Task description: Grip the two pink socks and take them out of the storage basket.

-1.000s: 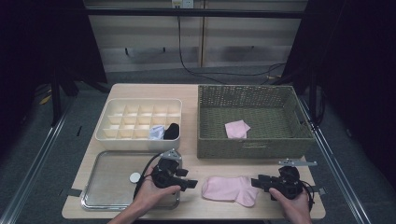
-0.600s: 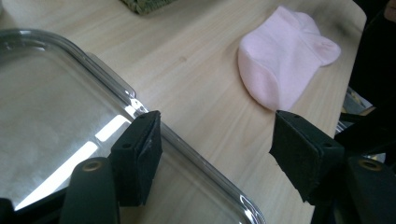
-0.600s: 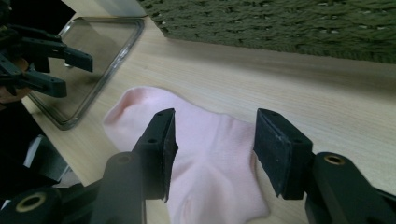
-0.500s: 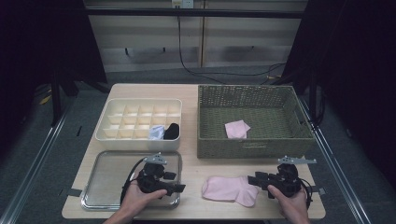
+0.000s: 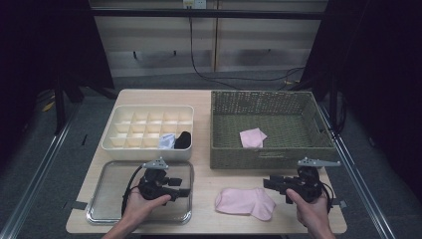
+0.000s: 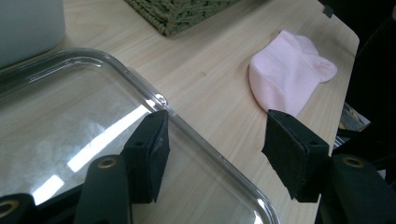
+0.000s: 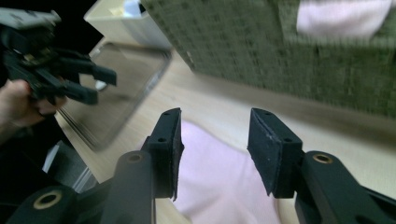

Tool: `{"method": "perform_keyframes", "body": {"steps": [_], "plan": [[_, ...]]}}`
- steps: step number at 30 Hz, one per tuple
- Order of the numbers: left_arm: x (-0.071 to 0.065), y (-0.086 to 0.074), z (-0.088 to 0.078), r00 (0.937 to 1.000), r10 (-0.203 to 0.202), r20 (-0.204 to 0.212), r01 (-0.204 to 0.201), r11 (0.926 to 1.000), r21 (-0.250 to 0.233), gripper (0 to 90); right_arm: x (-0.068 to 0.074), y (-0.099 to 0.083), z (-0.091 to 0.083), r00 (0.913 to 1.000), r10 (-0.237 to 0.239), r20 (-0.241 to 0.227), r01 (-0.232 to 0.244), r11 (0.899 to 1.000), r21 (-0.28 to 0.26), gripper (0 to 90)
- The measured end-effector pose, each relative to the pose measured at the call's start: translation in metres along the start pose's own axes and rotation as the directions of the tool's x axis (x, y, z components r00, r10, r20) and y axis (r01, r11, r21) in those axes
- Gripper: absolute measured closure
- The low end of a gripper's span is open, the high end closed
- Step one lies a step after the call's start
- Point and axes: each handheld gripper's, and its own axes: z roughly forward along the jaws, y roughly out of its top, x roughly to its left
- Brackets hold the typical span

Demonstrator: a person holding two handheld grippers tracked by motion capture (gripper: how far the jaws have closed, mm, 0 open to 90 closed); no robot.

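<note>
pale wood desk (image 5: 204,199) carries the pink sock (image 5: 245,202) just in front of the wicker basket (image 5: 268,154), and with the right gripper (image 5: 269,183) and left gripper (image 5: 182,187) both empty, jaws apart and just closing, a shallow pinch could catch only one layer.

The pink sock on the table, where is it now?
In the high view the pink sock lies flat near the table's front edge, between the clear tray and the right tongs.

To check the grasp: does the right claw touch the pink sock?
Apart. In the high view, bare table separates the right claw from the pink sock.
</note>
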Motion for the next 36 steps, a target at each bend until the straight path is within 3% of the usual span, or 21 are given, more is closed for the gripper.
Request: {"method": "perform_keyframes", "body": {"steps": [6, 11, 26, 36], "plan": [[0.005, -0.002, -0.008, 0.9998, -0.016, -0.015, 0.016, 0.9997, -0.021, 40.6, 0.004, 0.028, 0.0, 0.9992, -0.034, -0.022, 0.034, 0.999, -0.003, 55.2], [0.006, -0.003, -0.011, 0.9978, -0.012, -0.066, 0.01, 0.9995, -0.03, 37.2, 0.004, 0.048, 0.001, 0.9984, -0.056, -0.009, 0.056, 0.998, -0.002, 55.0], [0.008, -0.003, -0.011, 0.9981, -0.023, -0.057, 0.021, 0.9992, -0.033, 35.8, -0.01, 0.098, 0.018, 0.9982, -0.056, 0.02, 0.056, 0.998, 0.014, 53.6], [0.015, -0.003, -0.013, 0.9968, -0.037, -0.071, 0.035, 0.9987, -0.037, 34.8, -0.027, 0.126, 0.043, 0.9974, -0.058, 0.043, 0.055, 0.996, 0.066, 51.8]]}}
